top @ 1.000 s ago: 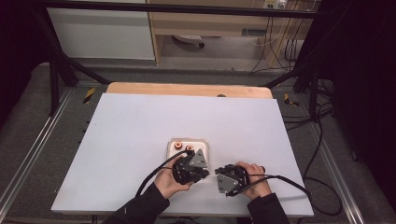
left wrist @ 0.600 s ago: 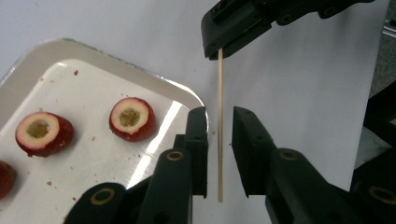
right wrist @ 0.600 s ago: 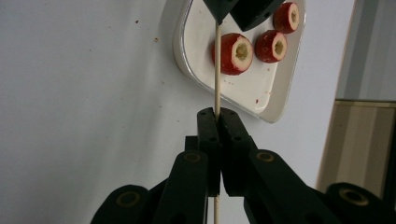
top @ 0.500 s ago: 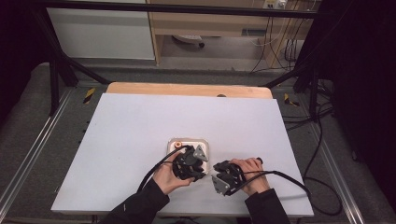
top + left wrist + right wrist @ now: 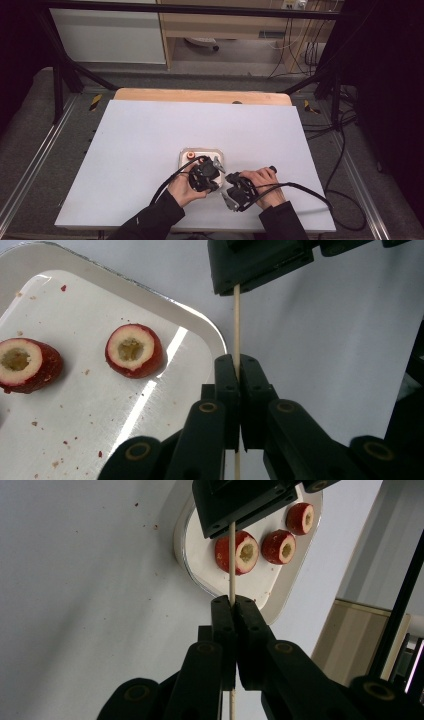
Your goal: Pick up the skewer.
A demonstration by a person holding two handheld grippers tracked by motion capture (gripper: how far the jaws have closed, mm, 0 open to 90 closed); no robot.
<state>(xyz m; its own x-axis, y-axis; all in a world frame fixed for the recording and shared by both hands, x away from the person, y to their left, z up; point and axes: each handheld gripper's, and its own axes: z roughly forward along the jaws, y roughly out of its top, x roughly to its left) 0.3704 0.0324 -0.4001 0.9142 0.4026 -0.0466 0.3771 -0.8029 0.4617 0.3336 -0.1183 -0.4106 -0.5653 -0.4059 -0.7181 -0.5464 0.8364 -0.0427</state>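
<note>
Beside one tray [image 5: 280,597] with three cored fruit halves [image 5: 243,552], both tools, left [image 5: 238,365] and right [image 5: 233,605], clench one skewer [image 5: 236,322].

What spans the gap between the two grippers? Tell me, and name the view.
A thin wooden skewer runs from the left gripper to the right gripper; both are shut on it. The left gripper view shows this, with the fruit tray beside it.

Table [image 5: 150,150] bare to the left, right and far side; wide passage there. Near centre front, white tray [image 5: 200,154] with cut red fruit [image 5: 134,350] blocks low travel. A thin stick [image 5: 236,320] bridges both grippers beside the tray's edge.
</note>
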